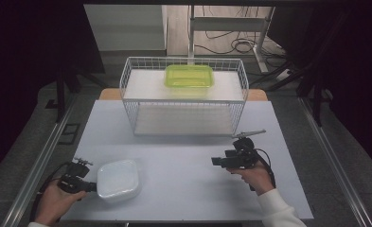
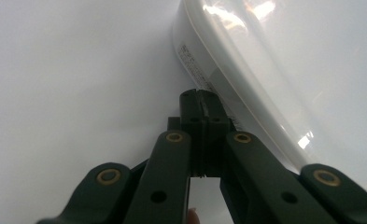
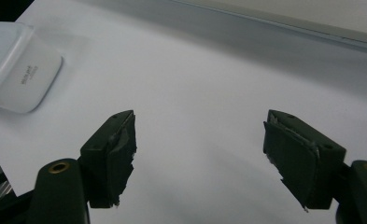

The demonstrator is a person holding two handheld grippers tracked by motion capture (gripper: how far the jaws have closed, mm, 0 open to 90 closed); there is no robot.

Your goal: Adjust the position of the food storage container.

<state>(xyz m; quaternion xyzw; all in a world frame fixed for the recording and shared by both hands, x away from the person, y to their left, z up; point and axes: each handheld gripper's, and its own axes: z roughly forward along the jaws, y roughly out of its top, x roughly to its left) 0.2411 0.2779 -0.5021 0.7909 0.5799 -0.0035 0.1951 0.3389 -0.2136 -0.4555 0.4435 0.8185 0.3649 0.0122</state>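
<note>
High view: I see my left gripper (image 1: 93, 187), jaws together, touching the white lidded container (image 1: 119, 179) near the worktop's (image 1: 183, 161) front-left corner; my right gripper (image 1: 217, 161) has jaws apart, holding nothing.

Dim room around a bright white table (image 1: 188, 156); glare streaks the white container (image 2: 284, 79), near tongs slightly blurred.

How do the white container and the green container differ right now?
The white container sits on the table near the front left; the green container sits on the upper shelf of the wire rack. One is milky white, the other translucent yellow-green. The left gripper meets the white one's edge; the green one is untouched. Both are rounded rectangular tubs.
</note>
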